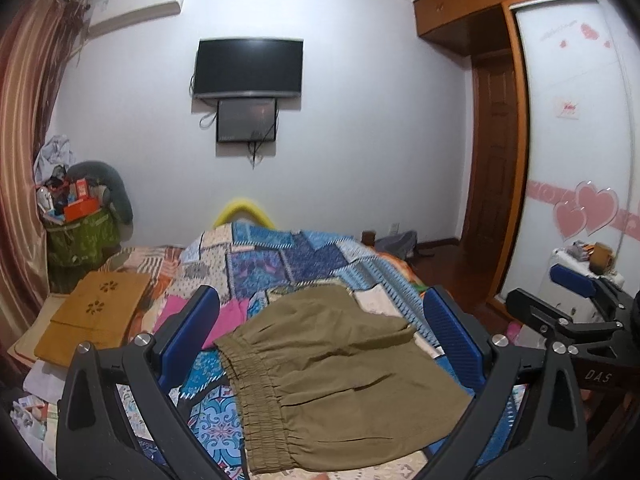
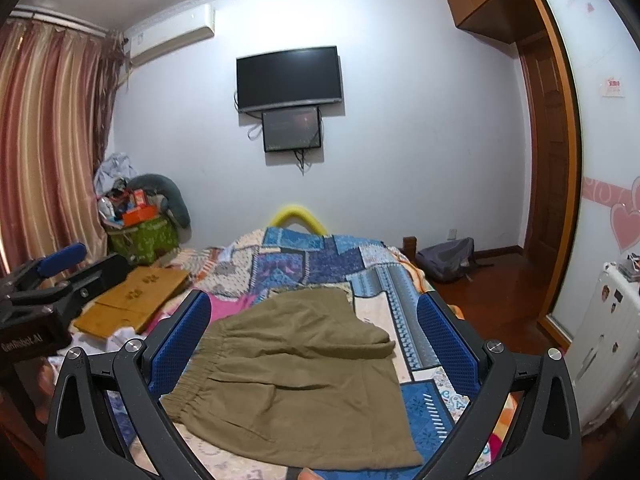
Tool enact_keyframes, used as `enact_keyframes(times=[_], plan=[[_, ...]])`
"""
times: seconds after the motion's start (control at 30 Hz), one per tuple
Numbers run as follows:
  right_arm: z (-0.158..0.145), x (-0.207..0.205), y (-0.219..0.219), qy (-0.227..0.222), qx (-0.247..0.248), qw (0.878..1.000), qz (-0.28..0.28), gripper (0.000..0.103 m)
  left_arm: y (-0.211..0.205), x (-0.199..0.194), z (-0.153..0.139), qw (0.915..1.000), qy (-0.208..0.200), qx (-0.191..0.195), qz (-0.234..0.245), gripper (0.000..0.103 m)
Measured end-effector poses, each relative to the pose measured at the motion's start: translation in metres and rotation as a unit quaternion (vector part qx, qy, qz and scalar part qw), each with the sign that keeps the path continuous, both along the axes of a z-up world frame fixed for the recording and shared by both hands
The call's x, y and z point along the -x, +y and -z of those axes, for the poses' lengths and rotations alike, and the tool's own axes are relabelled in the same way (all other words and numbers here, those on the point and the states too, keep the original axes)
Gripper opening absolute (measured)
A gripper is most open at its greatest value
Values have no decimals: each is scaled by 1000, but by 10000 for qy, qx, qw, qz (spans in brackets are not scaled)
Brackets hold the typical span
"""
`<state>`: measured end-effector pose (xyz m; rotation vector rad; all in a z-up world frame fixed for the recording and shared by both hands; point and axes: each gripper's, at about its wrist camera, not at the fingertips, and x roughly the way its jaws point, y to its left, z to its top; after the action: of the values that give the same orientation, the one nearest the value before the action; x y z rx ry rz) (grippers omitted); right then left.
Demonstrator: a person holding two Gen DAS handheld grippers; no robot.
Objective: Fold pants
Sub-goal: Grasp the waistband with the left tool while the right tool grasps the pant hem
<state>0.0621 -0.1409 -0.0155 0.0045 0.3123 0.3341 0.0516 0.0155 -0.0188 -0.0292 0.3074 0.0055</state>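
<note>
Item: olive-brown pants [image 1: 336, 368], folded, lying flat on the patchwork quilt [image 1: 280, 256] of the bed. The elastic waistband [image 1: 256, 396] faces left and near; the fabric runs away to the right and far, with a doubled layer forming a ridge across the far part. In the right wrist view the same pants [image 2: 292, 380] sit between your two blue pads, waistband [image 2: 192, 380] at the left.

Your left tool [image 1: 320, 336]: pads wide apart, nothing between them but air; it hovers above the pants, the garment framed between the fingers [image 1: 192, 332]. No contact with the cloth is visible.

Your right tool [image 2: 316, 332]: also spread wide, holding nothing, poised over the pants. Its blue fingers [image 2: 180, 344] stand on either side of the garment. From the left wrist view the right tool [image 1: 572, 292] appears at the right edge, beside the bed; from the right wrist view the left tool [image 2: 60, 272] appears at the left edge.

Surroundings:
- Yellow-brown flat board [image 1: 96, 312] on the left side of the bed, near a pink cloth [image 1: 232, 312].
- Green bag [image 1: 80, 240] heaped with clutter in the far left corner, by striped curtains [image 1: 20, 160].
- Black television [image 1: 248, 68] on the far wall, a smaller screen [image 1: 246, 120] just below it.
- Air conditioner [image 1: 136, 12] high on the left of that wall.
- Wooden door [image 1: 496, 152] and a sliding wardrobe panel with pink hearts [image 1: 588, 208] at right.
- Grey backpack [image 2: 446, 260] on the floor beyond the bed.
</note>
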Motion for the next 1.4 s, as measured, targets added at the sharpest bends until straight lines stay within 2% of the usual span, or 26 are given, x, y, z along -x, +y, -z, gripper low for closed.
enact_keyframes(times=[0.17, 0.27, 0.5, 0.63, 0.77, 0.97, 1.03, 1.07, 1.13, 1.2, 1.23, 1.33, 1.37, 1.4], plan=[[25, -31, -2, 283, 292, 9991, 151, 102, 21, -45, 26, 9981, 597, 160, -44, 103], [50, -58, -5, 591, 470, 9968, 249, 102, 38, -79, 49, 9938, 1071, 236, -191, 103], [104, -119, -21, 1496, 829, 9846, 358, 102, 72, -141, 112, 9811, 1817, -4, -663, 103], [130, -148, -24, 1984, 1001, 9746, 292, 102, 92, -169, 151, 9651, 2533, 91, -660, 103], [155, -176, -25, 2428, 1066, 9640, 172, 100, 95, -186, 181, 9534, 2972, -12, -519, 103], [183, -217, -23, 2866, 1138, 9513, -13, 89, 91, -204, 206, 9416, 3355, -132, -260, 103], [190, -230, -21, 3001, 1103, 9475, -102, 89, 91, -208, 211, 9381, 3459, -82, -185, 97], [195, -236, -20, 3064, 1076, 9457, -162, 88, 91, -210, 213, 9360, 3517, -57, -157, 90], [203, -250, -19, 3182, 1060, 9418, -218, 81, 96, -215, 221, 9292, 3692, 166, -31, 83], [211, -260, -18, 3259, 1141, 9383, -198, 60, 102, -218, 226, 9246, 3773, 523, 78, 77], [216, -264, -17, 3313, 1214, 9355, -189, 59, 105, -218, 228, 9248, 3749, 643, 98, 77], [221, -266, -15, 3289, 1214, 9360, -306, 55, 103, -218, 227, 9291, 3651, 566, 177, 73], [221, -265, -15, 3276, 1225, 9360, -383, 48, 101, -218, 226, 9306, 3621, 486, 199, 70], [221, -263, -14, 3280, 1223, 9357, -441, 35, 97, -218, 225, 9322, 3594, 369, 210, 66]])
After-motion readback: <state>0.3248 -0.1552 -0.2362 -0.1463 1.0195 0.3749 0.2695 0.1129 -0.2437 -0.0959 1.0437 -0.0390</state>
